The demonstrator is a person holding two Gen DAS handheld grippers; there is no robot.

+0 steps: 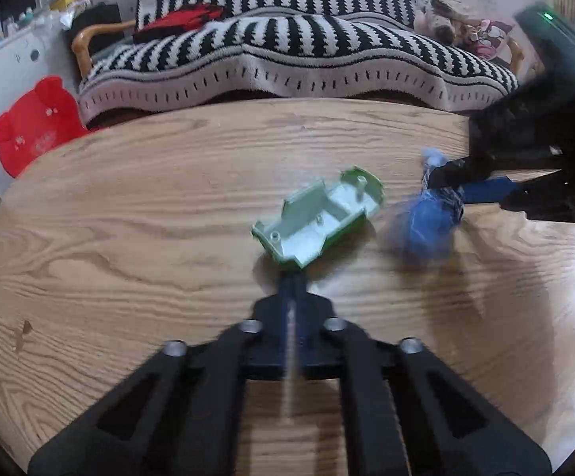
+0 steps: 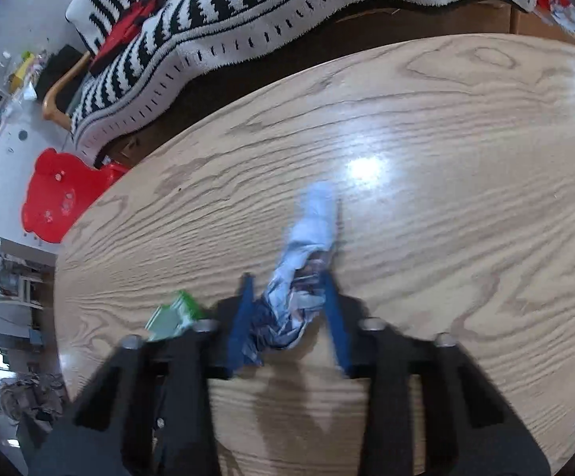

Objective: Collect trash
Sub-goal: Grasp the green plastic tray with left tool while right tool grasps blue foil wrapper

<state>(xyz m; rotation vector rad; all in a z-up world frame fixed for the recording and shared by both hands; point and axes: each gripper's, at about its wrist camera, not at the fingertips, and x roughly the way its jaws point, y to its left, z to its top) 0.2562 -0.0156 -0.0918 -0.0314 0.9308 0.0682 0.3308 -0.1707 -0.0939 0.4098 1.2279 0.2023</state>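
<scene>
My left gripper (image 1: 290,273) is shut on the near edge of a green plastic toy shell (image 1: 317,218) and holds it just over the wooden table (image 1: 129,218). The shell's corner also shows in the right wrist view (image 2: 174,315). My right gripper (image 2: 291,277) has its blue fingers (image 2: 337,317) apart around a crumpled blue and white rag (image 2: 299,277); the rag lies between them on the table (image 2: 466,198). In the left wrist view the right gripper (image 1: 442,182) comes in from the right with the blurred blue rag (image 1: 426,222) at its tips.
A sofa with a black and white striped blanket (image 1: 287,51) stands beyond the table's far edge. A red plastic stool (image 1: 33,123) stands at the far left, also in the right wrist view (image 2: 57,194). A soft toy (image 1: 442,16) lies on the sofa.
</scene>
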